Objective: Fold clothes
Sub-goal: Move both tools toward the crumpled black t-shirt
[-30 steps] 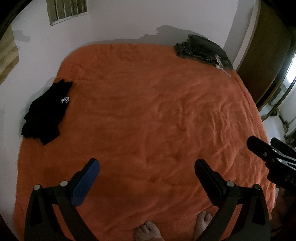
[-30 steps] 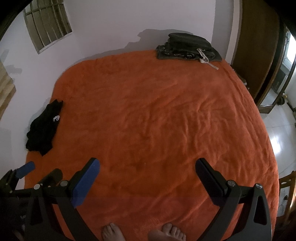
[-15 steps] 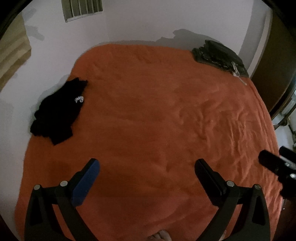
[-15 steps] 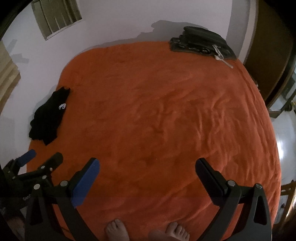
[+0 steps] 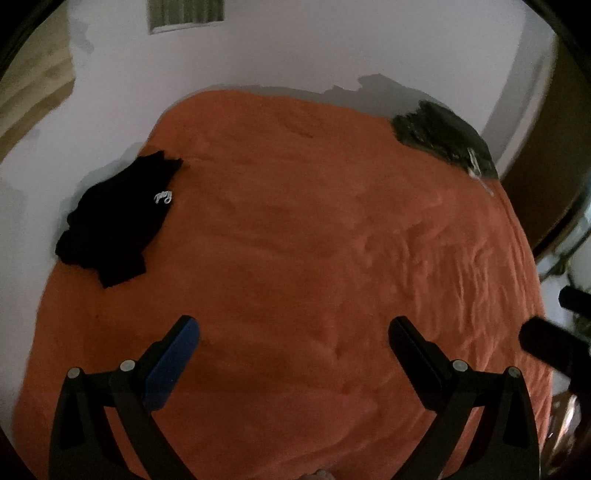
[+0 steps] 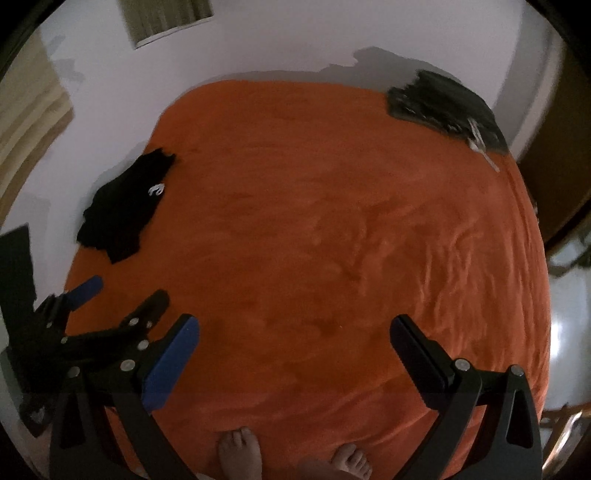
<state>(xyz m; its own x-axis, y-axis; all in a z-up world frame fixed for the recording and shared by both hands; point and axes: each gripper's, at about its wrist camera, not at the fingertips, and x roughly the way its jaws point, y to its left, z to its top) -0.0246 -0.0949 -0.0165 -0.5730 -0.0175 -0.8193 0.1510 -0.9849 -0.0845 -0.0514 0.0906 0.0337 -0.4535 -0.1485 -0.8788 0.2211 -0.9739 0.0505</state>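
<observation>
Fingers (image 5: 173, 363) of the left gripper (image 5: 293, 354) spread wide, nothing between them; one blue pad, one black; they hang above the near part of the bed (image 5: 314, 258); right gripper (image 6: 293, 356) same state, fingers (image 6: 419, 356) wide apart and empty, also over the near edge of the bed. In the right wrist view the left gripper shows at lower left, just beside the right one; in the left wrist view the right gripper's dark tips show at the far right edge.

Black garment (image 5: 118, 218): crumpled heap, not laid flat, small white script logo facing up; sits at the left edge of the bed against the wall (image 5: 295, 48); well apart from both grippers; neither touches it. Same heap in the right wrist view (image 6: 123, 210), beyond the left gripper.

Dark green-grey pile (image 5: 441, 138): lies at the far right corner of the bed, near the wall; looks stacked or folded but blurred, can't tell how many pieces; a pale drawstring (image 6: 484, 151) trails off its near edge onto the cover.

Bed cover is orange, fuzzy, with shallow wrinkles on the right half; middle carries no clothes. No containers in view.

Person's bare feet (image 6: 240, 456) at the bottom of the right wrist view, at the near edge of the bed. Vent grille (image 6: 168, 18) high on the wall; wooden door (image 5: 546, 147) at right.
</observation>
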